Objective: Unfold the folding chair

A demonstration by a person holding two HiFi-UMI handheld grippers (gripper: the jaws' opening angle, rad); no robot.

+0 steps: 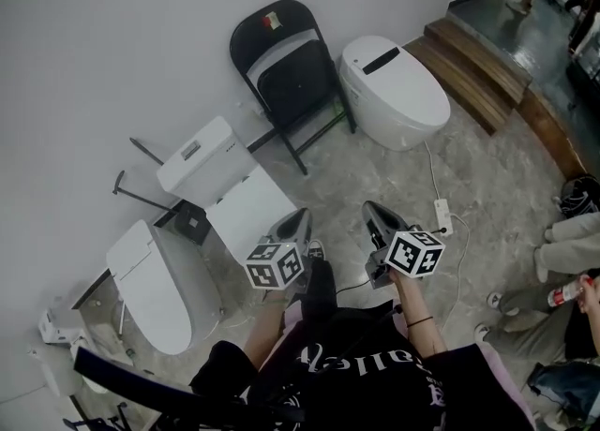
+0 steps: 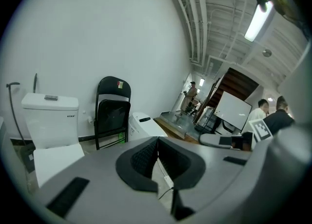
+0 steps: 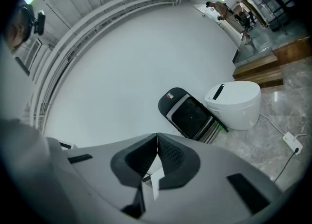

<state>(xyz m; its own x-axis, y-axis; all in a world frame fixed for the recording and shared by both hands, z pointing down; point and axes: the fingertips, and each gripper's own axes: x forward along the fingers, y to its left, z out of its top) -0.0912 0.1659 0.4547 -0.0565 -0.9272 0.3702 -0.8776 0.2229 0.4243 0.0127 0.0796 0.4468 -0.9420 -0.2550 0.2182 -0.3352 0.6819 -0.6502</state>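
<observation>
A black folding chair [image 1: 286, 73] leans folded against the white wall; it also shows in the left gripper view [image 2: 112, 111] and in the right gripper view [image 3: 190, 113]. My left gripper [image 1: 298, 220] is held well short of the chair, its jaws shut with nothing between them [image 2: 157, 142]. My right gripper [image 1: 372, 211] hangs beside it, also shut and empty [image 3: 157, 140]. Both point toward the chair from some distance away.
A white toilet [image 1: 398, 92] stands right of the chair. A toilet with a cistern [image 1: 202, 162] and another toilet [image 1: 155, 289] are on the left. A white power strip [image 1: 442, 216] and cord lie on the floor. Wooden steps [image 1: 473, 68] rise at the right; a seated person [image 1: 572, 251] is at the right edge.
</observation>
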